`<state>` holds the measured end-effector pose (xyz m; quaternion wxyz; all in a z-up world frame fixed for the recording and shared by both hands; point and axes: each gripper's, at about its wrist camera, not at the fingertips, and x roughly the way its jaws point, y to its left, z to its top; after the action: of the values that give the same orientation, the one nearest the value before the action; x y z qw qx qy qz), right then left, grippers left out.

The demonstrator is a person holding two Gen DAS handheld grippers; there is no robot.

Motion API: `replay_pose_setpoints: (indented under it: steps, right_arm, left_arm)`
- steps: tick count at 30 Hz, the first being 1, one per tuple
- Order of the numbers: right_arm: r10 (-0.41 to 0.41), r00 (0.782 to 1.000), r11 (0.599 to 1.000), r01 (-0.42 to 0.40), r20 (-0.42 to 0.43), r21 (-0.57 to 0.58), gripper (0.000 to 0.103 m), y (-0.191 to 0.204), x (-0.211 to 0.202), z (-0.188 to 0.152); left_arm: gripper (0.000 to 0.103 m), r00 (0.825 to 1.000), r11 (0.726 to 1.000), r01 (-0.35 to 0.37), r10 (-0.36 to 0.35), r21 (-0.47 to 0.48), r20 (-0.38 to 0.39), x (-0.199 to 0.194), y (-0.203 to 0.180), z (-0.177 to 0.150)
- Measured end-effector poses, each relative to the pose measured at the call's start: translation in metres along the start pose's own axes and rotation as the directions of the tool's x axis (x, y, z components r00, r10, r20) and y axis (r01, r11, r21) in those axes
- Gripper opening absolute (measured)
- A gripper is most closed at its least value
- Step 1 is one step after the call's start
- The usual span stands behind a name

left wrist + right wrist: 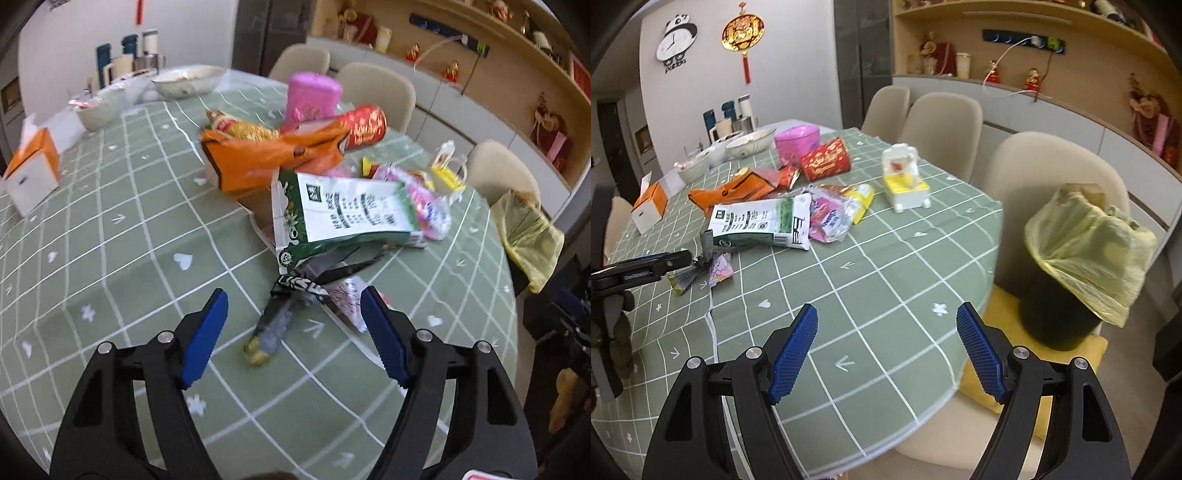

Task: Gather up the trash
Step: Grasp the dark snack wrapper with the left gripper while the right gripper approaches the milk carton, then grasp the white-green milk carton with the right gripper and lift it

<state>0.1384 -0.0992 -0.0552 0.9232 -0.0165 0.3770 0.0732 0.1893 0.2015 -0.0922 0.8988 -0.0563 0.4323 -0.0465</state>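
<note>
**Trash pile on counter, both claws empty**

The left claw (293,332) hangs over the green checked counter (110,229), its blue pads apart and gripping nothing. A grey wrapper (275,325) lies on the cloth between the pads, which stand clear of it. Just beyond it lie a green and white packet (343,218), an orange bag (266,158), a red tube (364,125) and a pink canister (314,96).

The right claw (886,347) is wide open and empty, above bare cloth near the counter edge. To its right, a bin with a yellow liner (1086,254) sits on a chair (1034,173), apart from the wrappers.
</note>
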Motion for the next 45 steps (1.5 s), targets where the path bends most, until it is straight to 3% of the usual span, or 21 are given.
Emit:
replay_pose_setpoints:
  steps: [3,5,13,17,20,25,29,34,38,42,45]
  right_arm:
    - [0.013,1.0,1.0,-0.013,-0.015,-0.022,0.074,0.005,0.011,0.003]
    - [0.028,0.999,0.999,-0.029,-0.029,-0.035,0.074,0.008,0.02,0.006]
    - [0.074,0.997,0.99,-0.078,-0.033,-0.119,0.074,0.035,0.047,0.05]
    - [0.184,0.981,0.962,-0.192,-0.057,-0.195,0.074,0.064,0.062,0.078]
    - [0.241,0.965,0.915,-0.26,-0.1,-0.309,0.074,0.094,0.081,0.092]
    - [0.311,0.938,0.82,-0.346,-0.152,-0.456,0.074,0.141,0.113,0.111]
    - [0.364,0.903,0.716,-0.429,-0.229,-0.551,0.074,0.168,0.14,0.119]
    - [0.391,0.857,0.617,-0.515,-0.337,-0.594,0.074,0.167,0.16,0.108]
    - [0.42,0.831,0.595,-0.556,-0.366,-0.581,0.074,0.157,0.152,0.101]
    - [0.44,0.818,0.535,-0.571,-0.372,-0.623,0.074,0.156,0.137,0.093]
    - [0.417,0.834,0.466,-0.537,-0.36,-0.703,0.074,0.171,0.131,0.086]
  left_arm:
    - [0.061,0.998,0.999,0.03,-0.029,0.025,-0.052,0.02,-0.001,0.005]
    - [0.035,0.994,0.999,0.047,-0.045,0.021,-0.098,0.032,0.001,0.006]
    - [0.032,0.977,0.983,0.174,-0.179,-0.051,-0.113,0.001,-0.004,0.005]
    - [0.032,0.974,0.975,0.205,-0.212,-0.085,-0.076,-0.013,0.003,0.009]
    - [0.032,0.984,0.983,0.16,-0.166,-0.087,-0.07,-0.014,0.015,0.011]
    - [0.032,0.986,0.979,0.139,-0.152,-0.152,-0.074,-0.017,0.04,0.006]
    - [0.032,0.992,0.977,0.094,-0.108,-0.193,-0.063,-0.024,0.055,0.003]
    - [0.032,0.999,0.97,0.008,-0.019,-0.244,-0.039,-0.033,0.058,-0.002]
    - [0.032,1.0,0.95,-0.015,0.006,-0.312,-0.03,-0.047,0.051,-0.006]
    - [0.033,0.996,0.935,-0.086,0.083,-0.343,-0.023,-0.063,0.045,-0.01]
    - [0.033,0.994,0.921,-0.11,0.112,-0.373,-0.016,-0.074,0.043,-0.016]
